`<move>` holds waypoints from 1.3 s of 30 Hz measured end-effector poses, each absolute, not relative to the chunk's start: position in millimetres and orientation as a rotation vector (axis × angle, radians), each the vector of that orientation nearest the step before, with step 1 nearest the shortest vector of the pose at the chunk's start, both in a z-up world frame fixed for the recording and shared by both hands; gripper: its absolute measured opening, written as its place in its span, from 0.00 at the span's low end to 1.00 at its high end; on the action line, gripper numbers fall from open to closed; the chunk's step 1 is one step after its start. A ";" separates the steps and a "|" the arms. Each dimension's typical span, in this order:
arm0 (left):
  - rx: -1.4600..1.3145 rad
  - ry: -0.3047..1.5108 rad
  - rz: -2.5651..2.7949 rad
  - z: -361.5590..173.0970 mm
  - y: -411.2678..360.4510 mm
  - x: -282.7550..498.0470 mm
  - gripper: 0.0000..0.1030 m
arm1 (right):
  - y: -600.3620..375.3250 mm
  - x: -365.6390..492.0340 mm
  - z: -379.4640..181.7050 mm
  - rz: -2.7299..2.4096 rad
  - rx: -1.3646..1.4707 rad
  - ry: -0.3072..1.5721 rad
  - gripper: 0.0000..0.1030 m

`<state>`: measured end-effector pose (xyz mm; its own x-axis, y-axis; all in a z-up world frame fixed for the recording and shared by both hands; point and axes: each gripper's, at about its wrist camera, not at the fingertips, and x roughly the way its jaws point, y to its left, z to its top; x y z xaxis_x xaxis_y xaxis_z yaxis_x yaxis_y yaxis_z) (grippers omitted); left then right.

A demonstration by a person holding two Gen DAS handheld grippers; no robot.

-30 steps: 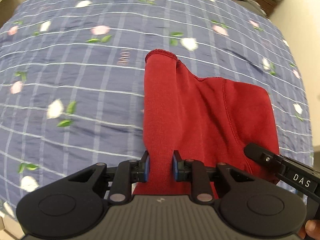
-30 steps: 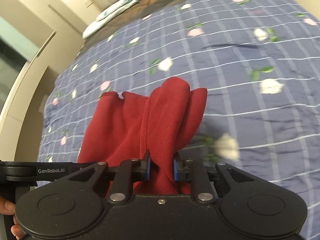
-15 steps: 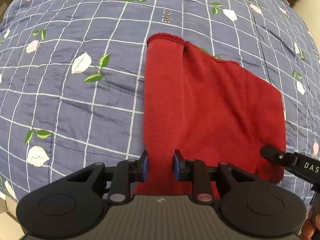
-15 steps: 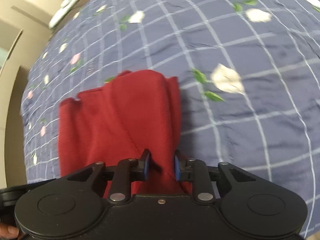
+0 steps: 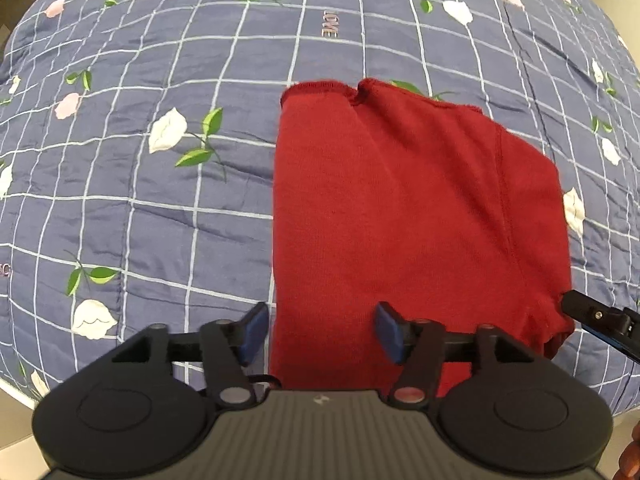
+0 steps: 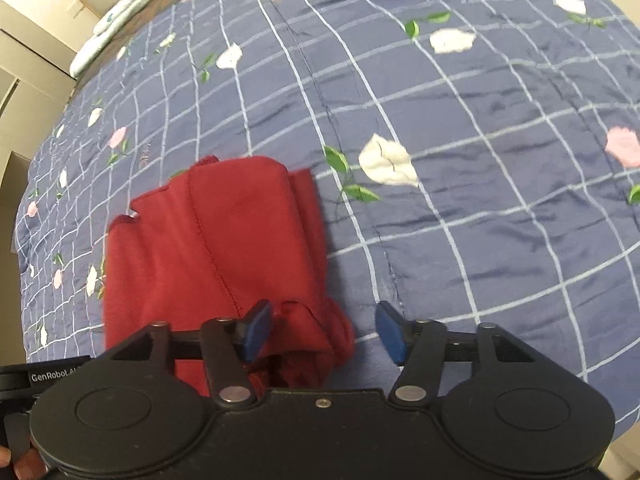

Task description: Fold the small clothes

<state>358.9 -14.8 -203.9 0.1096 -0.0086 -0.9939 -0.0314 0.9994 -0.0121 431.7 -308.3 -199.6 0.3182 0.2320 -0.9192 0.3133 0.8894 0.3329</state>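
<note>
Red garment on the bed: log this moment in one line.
left gripper open | right gripper open | red garment lying folded on quilt

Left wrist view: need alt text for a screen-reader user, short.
A red garment lies folded flat on a blue checked floral bedspread, with the open left gripper just above its near edge, fingers spread and holding nothing. The tip of the right gripper shows at the garment's right corner.
</note>
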 end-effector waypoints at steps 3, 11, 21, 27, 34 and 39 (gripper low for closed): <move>-0.028 1.438 0.032 -194.7 -14.3 355.9 0.82 | -309.4 431.3 -188.9 -0.045 0.495 1.231 0.70; -0.012 1.338 0.090 -163.3 -17.8 334.7 0.97 | -316.6 419.9 -148.4 0.028 0.470 1.104 0.94; -0.056 1.216 0.132 -119.6 -20.9 271.6 0.99 | -320.8 373.4 -107.1 0.128 0.392 1.016 0.99; -0.075 1.126 0.165 -93.4 -15.9 215.3 0.99 | -322.3 332.6 -80.2 0.199 0.388 0.954 0.99; -0.087 1.046 0.200 -72.0 -8.6 148.5 0.99 | -315.9 288.3 -52.4 0.275 0.353 0.890 0.99; -0.083 1.008 0.212 -62.0 -2.6 109.5 0.99 | -306.5 261.3 -39.8 0.318 0.320 0.868 0.99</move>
